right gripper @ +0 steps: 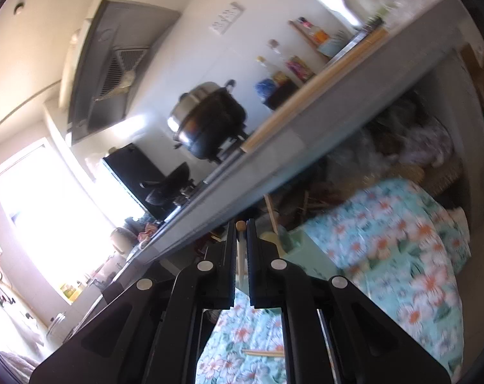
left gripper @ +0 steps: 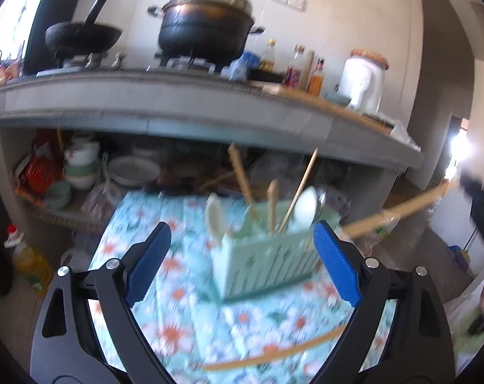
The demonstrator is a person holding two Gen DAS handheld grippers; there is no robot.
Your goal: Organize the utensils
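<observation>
**Left fingers wide open, right fingers clamped on a utensil, caddy on the table**

Gray tiled kitchen counter point(left gripper: 184, 102) ran across the back, a big black pot point(left gripper: 206, 32) with steel lid and a black wok point(left gripper: 81, 36) sitting on the stove on it. Oil and sauce bottles point(left gripper: 293, 67) stood right of the pot. Open shelf under the counter held stacked bowls point(left gripper: 81, 166).

Table point(left gripper: 165, 275) with floral turquoise cloth was in front of the counter. Mint green slotted utensil caddy point(left gripper: 267, 262) stood upright on it, toward the far right part of the cloth. In the caddy: two white spoons point(left gripper: 306, 206), a few wooden chopsticks point(left gripper: 298, 192) and a flat wooden handle, all leaning. One loose chopstick point(left gripper: 274, 353) lay flat on the cloth, nearer the camera than the caddy, apart from it.

Left gripper point(left gripper: 242, 240) had its blue-padded fingers point(left gripper: 336, 262) spread wide, nothing between them touching the pads; caddy showed through the gap, beyond the tips. Frame blurred.

Right gripper point(right gripper: 241, 233) was rolled sideways, view tilted. Its fingers were nearly closed on a thin pale utensil point(right gripper: 240, 256) with a round wooden end, held lengthwise; exact type unclear. Another chopstick point(right gripper: 262, 353) lay on the cloth below it.
</observation>
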